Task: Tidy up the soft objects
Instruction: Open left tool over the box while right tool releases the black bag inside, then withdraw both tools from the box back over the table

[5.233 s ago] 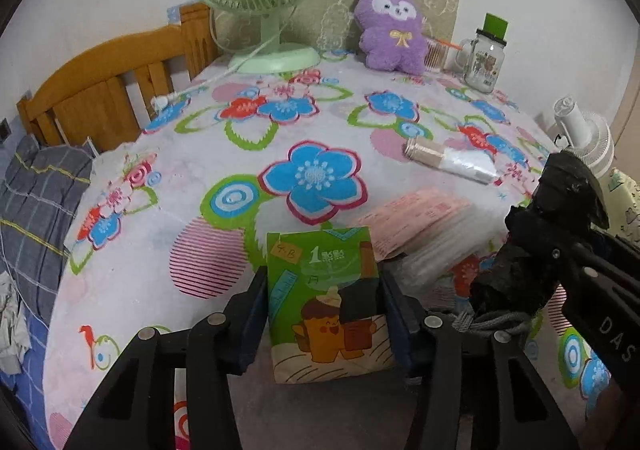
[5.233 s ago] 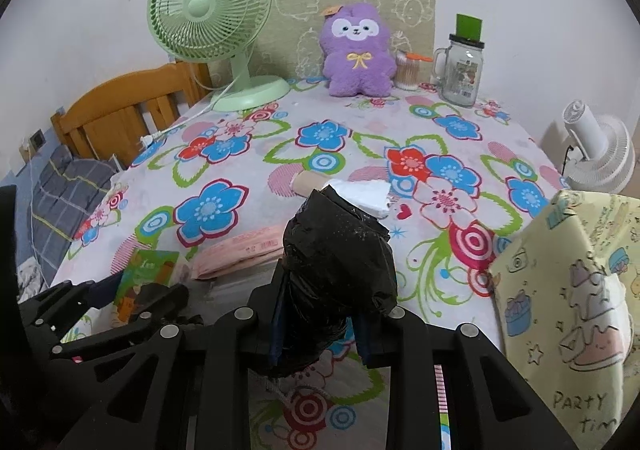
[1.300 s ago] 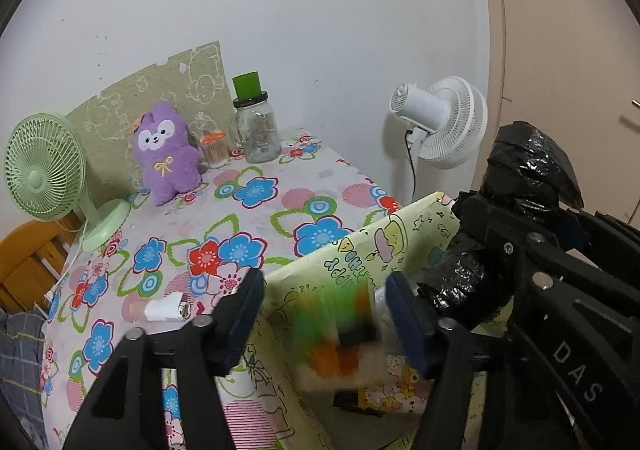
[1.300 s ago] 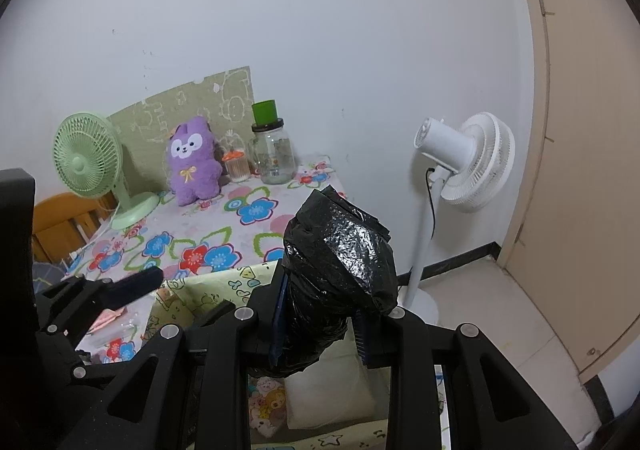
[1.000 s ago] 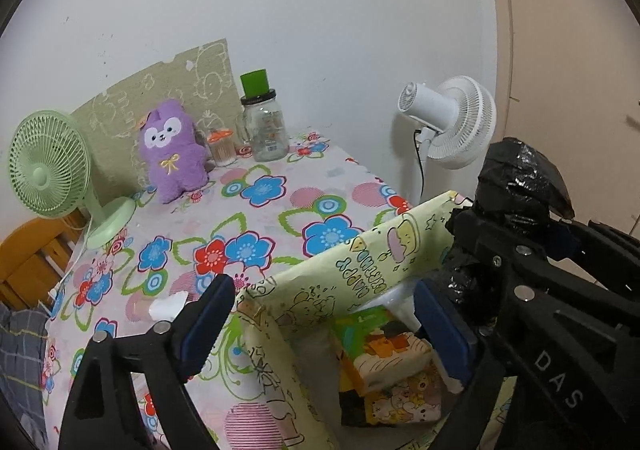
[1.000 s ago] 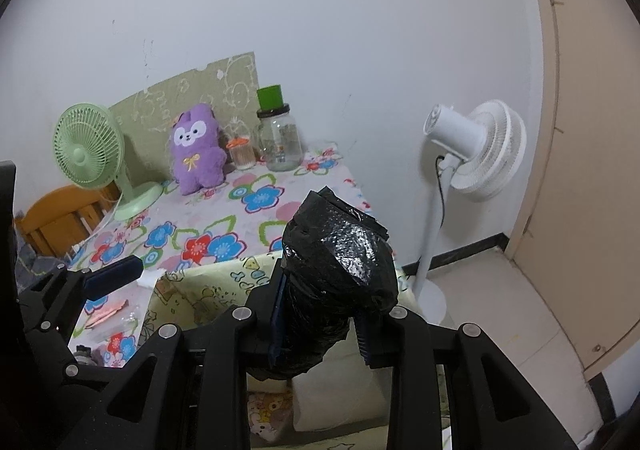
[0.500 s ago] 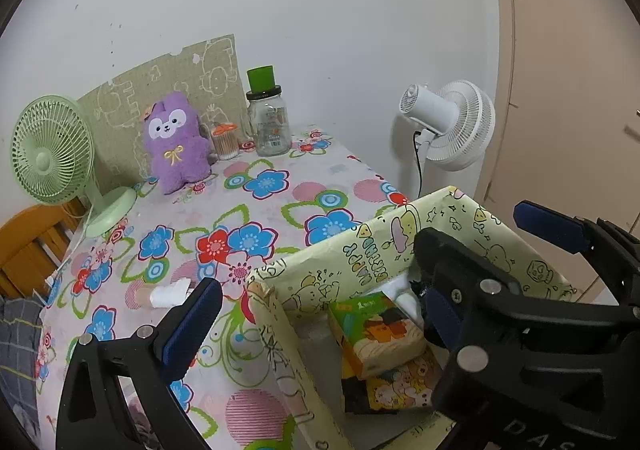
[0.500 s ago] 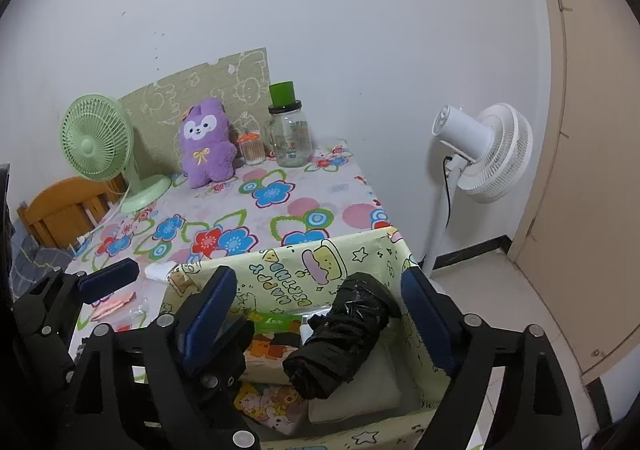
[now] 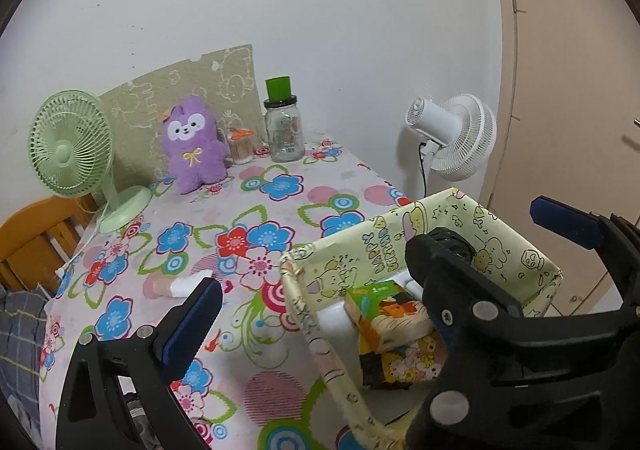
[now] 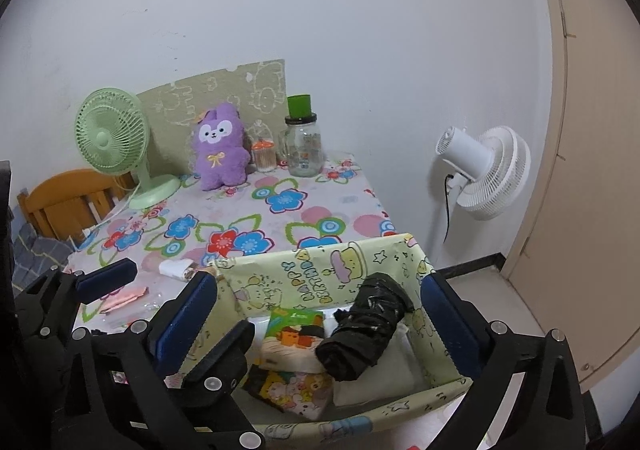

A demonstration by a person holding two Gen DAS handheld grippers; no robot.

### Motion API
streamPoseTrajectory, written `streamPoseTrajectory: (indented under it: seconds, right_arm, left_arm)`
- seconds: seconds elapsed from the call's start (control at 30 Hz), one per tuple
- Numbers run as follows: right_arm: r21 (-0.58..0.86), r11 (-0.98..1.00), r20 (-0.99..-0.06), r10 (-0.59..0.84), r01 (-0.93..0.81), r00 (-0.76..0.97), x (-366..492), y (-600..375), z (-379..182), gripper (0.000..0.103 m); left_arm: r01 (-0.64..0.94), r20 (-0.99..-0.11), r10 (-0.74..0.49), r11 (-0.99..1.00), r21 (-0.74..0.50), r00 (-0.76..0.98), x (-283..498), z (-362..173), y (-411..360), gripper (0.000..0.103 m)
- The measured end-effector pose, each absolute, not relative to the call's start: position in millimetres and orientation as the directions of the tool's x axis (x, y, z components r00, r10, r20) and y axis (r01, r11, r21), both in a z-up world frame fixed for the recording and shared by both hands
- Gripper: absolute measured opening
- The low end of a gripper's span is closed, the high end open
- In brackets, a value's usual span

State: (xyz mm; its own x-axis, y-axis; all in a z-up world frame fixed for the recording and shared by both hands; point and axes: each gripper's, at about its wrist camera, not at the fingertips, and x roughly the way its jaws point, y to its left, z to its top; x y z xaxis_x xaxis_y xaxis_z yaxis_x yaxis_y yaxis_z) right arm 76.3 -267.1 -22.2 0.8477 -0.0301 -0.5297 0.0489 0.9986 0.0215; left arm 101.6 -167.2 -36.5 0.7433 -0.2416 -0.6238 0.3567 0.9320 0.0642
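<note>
Both the left tongs (image 9: 316, 306) and the right tongs (image 10: 320, 314) gape wide and empty. Just below the right pair, in the yellow box (image 10: 320, 270), lie a black bag roll (image 10: 364, 330) and a tissue pack (image 10: 292, 334), likely light, squashy, best pinched across their middles. Beyond stretches the flowered bench (image 10: 280, 218), where a purple plush (image 10: 219, 146) sits against the wall.

Both wrist views close above storage box (image 9: 516, 246) (image 10: 400, 246), facing wall.
</note>
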Motion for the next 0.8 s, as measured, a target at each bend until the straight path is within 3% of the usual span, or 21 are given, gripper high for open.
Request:
streamPoseTrajectory:
  seconds: [0.8]
  right_arm:
    - [-0.022, 1.000, -0.501, 0.007, -0.021, 0.866, 42, -203, -5, 0.103]
  left_arm:
    - [0.285, -0.574, -0.200, 0.957, 0.062, 0.794, 61, -20, -106, 0.103]
